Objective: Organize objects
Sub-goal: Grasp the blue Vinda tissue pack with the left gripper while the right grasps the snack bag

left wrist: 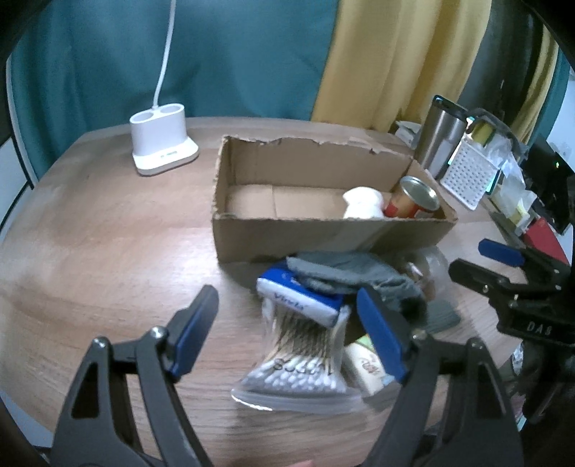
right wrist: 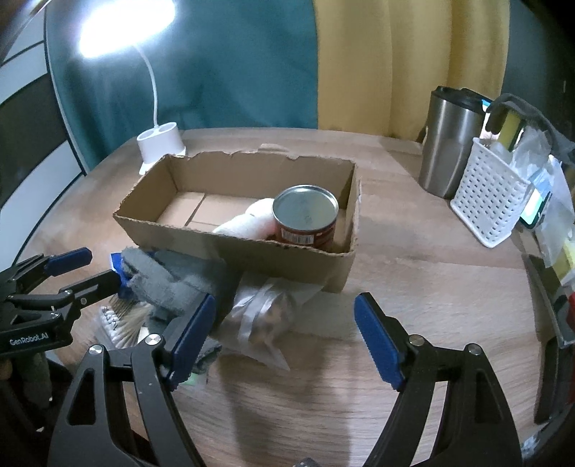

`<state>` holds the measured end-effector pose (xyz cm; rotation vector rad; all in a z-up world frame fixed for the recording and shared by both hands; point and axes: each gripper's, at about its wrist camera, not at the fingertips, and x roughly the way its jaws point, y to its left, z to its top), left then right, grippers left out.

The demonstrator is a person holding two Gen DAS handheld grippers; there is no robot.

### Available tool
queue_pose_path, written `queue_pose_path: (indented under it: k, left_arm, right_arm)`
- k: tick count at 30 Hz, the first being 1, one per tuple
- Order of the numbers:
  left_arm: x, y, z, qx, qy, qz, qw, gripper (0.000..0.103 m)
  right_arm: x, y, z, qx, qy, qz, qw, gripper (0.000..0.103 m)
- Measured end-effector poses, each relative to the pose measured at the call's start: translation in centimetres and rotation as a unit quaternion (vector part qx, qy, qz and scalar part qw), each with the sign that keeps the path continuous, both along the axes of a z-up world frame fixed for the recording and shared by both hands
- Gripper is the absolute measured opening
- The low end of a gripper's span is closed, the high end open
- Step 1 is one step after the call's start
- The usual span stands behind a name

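A round wooden table (left wrist: 107,230) carries everything here, backed by a teal curtain (left wrist: 233,54) with a yellow curtain (left wrist: 395,54) hanging beside it to the right. At the far left of the tabletop stands a white lamp base (left wrist: 163,142) with 2 round wells and a thin white neck rising from it. Near the middle sits an open cardboard box (left wrist: 323,237) with torn edges, holding a white bottle (left wrist: 361,204) lying beside an upright tin can (left wrist: 413,199) at its right end. Just in front of the box lies a loose heap: a grey cloth (left wrist: 345,269) draped over a blue and white packet (left wrist: 298,298), with a clear bag of cotton swabs (left wrist: 302,355) nearest the left gripper (left wrist: 287,334), whose blue-padded jaws are spread wide around that bag and grip nothing. The right gripper (right wrist: 284,337) also has its jaws spread apart, holding nothing, over a crumpled clear plastic bag (right wrist: 262,319) that touches the box's near wall. Only the right wrist view shows the lamp head (right wrist: 125,21) lit and glaring, the tin's lid and label plainly, and the steel tumbler (right wrist: 449,143) standing just beside a white perforated basket (right wrist: 485,201). Only the left wrist view shows the packet's printed face and a small beige box (left wrist: 363,366) tucked beside the swabs.
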<state>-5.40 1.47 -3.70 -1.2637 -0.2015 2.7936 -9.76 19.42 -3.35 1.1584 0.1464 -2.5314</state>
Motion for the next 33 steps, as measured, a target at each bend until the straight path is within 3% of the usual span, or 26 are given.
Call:
queue_pose_path:
  k: [33]
  left_arm:
    - [-3.0,1.2,-3.0,-0.061,-0.010,-0.086,0.9944,0.080]
  right_arm:
    - [-2.6,-1.0,-3.5,-0.020,-0.068,-0.009,0.997,0.082]
